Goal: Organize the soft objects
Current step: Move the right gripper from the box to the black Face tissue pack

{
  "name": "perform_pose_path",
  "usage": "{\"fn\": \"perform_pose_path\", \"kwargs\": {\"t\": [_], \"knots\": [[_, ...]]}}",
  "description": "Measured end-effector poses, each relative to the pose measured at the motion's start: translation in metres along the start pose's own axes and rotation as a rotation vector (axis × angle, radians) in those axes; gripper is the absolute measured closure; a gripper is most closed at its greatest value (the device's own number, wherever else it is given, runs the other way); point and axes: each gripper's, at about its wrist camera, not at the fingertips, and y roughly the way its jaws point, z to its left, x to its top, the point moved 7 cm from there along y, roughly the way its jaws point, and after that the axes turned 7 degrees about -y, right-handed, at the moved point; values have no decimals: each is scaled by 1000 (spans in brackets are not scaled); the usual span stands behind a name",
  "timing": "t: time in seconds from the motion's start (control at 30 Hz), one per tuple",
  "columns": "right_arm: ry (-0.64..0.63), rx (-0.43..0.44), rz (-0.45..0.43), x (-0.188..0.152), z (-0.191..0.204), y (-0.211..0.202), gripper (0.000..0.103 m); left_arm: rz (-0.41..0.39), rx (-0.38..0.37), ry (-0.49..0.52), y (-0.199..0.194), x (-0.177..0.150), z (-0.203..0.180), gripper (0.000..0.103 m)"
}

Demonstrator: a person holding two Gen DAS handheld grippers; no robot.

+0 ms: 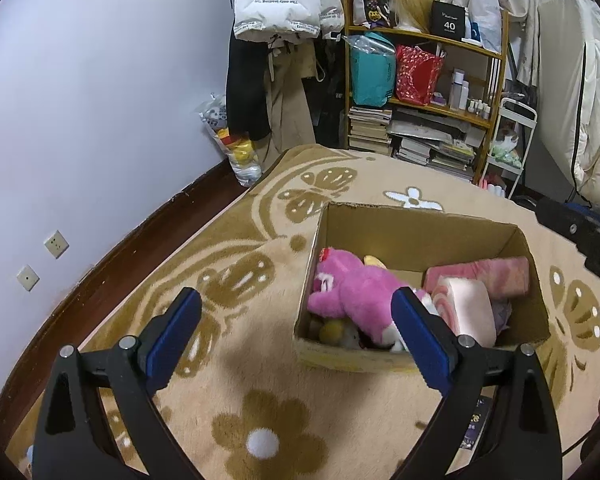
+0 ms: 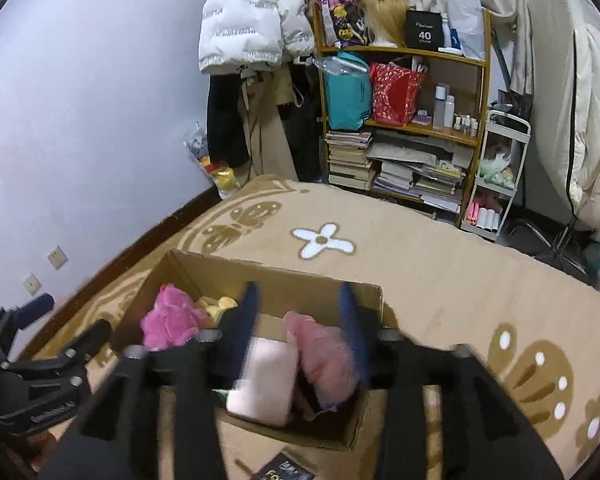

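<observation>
A cardboard box [image 1: 416,232] stands on the rug and holds soft things: a magenta plush bear [image 1: 352,288], a pale pink roll [image 1: 472,312], a darker pink folded cloth [image 1: 496,274] and small yellow plush [image 1: 374,261]. My left gripper [image 1: 296,312] is open and empty, above the rug at the box's near-left corner. In the right wrist view my right gripper [image 2: 298,300] is open above the box [image 2: 284,280], with the pale pink roll [image 2: 266,376] and pink cloth [image 2: 324,356] beneath its blurred fingers. The bear [image 2: 172,320] lies at the left. The left gripper [image 2: 66,316] shows at lower left.
A beige rug [image 1: 228,264] with brown butterflies and flowers covers the floor. A wooden shelf [image 1: 424,80] of books and bags, hanging coats [image 1: 276,40], a white cart [image 1: 508,140] and a bag of toys [image 1: 236,148] line the far wall. A dark booklet [image 2: 284,468] lies by the box.
</observation>
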Motion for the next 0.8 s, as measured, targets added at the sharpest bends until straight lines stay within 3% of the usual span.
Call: {"fn": "perform_pose_path", "kwargs": {"t": [0.1,0.37,0.8], "knots": [[-7,-2,-2,2,3,-11,35,-2,2,-5,-8,-4,3,3],[-7,-3,27,-15,13,-37,22,3,26,22,-32,-17,12,3],[58,29,183,-110,31,-36,20,77,24,21,-55,-46,36,3]]}}
